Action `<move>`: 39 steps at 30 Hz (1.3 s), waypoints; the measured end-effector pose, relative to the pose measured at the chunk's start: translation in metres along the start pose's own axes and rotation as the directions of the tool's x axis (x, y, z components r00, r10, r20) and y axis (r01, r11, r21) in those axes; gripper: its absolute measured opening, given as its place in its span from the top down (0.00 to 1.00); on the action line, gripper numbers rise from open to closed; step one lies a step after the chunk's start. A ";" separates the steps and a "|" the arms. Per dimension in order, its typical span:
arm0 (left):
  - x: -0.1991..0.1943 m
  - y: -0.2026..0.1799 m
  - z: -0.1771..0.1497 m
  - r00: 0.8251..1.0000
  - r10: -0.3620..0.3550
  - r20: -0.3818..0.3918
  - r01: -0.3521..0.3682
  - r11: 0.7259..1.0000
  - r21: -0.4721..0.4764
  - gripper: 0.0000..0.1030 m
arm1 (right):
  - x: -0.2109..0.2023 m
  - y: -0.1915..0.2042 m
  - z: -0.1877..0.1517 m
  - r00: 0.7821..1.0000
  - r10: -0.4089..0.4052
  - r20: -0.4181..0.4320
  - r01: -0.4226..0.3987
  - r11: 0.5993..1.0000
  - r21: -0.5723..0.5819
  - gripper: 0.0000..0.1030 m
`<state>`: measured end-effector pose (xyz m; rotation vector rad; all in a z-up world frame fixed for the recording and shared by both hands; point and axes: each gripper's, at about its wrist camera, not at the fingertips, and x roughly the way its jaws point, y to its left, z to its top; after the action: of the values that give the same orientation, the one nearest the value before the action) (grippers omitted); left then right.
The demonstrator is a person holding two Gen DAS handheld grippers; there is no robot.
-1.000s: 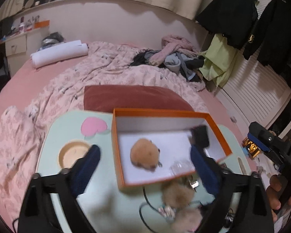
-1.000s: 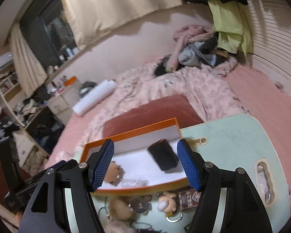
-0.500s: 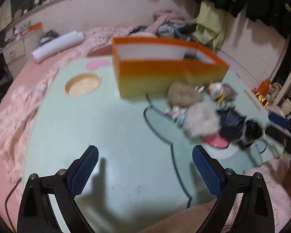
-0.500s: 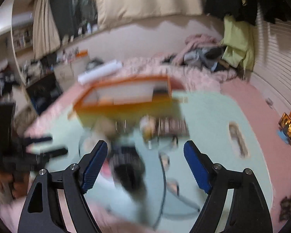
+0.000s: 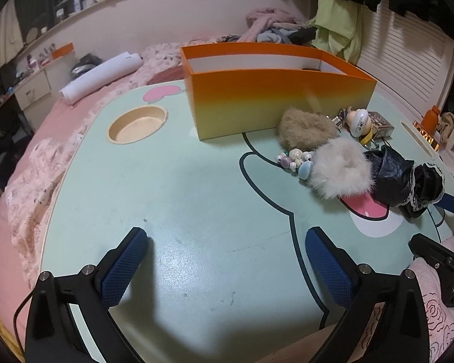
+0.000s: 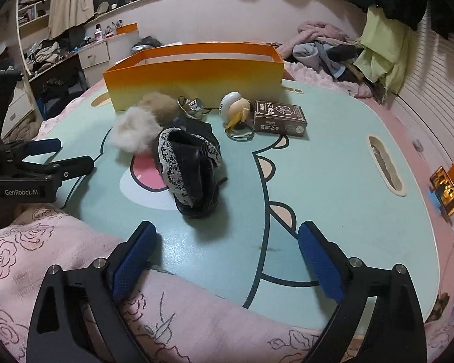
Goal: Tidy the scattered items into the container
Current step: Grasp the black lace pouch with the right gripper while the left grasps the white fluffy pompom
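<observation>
An orange box (image 5: 275,99) (image 6: 196,75) stands at the back of the pale green lap table (image 5: 172,187) (image 6: 333,181). In front of it lie a brown fluffy scrunchie (image 5: 307,130), a white fluffy scrunchie (image 5: 340,171) (image 6: 134,133), a bead bracelet (image 5: 296,160), a black lace-trimmed pouch (image 5: 399,178) (image 6: 189,163), a small figure keychain (image 6: 234,107) and a brown card box (image 6: 280,118). My left gripper (image 5: 225,254) hangs low over bare table, its jaws still opening with nothing between them. My right gripper (image 6: 227,251) sits near the front edge, just short of the pouch, jaws opening and empty.
A round cup recess (image 5: 137,124) lies left of the box, a slot (image 6: 384,163) at the table's right side. Pink rose-print cloth (image 6: 45,260) covers the near edge. The table rests on a bed with a floral quilt (image 5: 33,187); clothes (image 6: 327,48) are piled behind.
Both grippers have pulled back and down from above the orange box to low over the table's front. The right jaws have widened; the black item seen between them earlier is gone.
</observation>
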<state>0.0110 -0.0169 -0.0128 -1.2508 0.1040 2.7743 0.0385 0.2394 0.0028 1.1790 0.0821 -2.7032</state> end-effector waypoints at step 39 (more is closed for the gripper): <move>-0.032 -0.041 0.023 0.980 -0.157 0.120 0.139 0.979 0.148 0.00 | -0.014 -0.006 0.036 0.981 0.079 0.179 -0.107 0.982 0.154 0.66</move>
<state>0.0198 0.0239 0.0257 -0.9977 0.1827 2.6607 0.0202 0.2428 0.0376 0.9564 -0.2176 -2.7567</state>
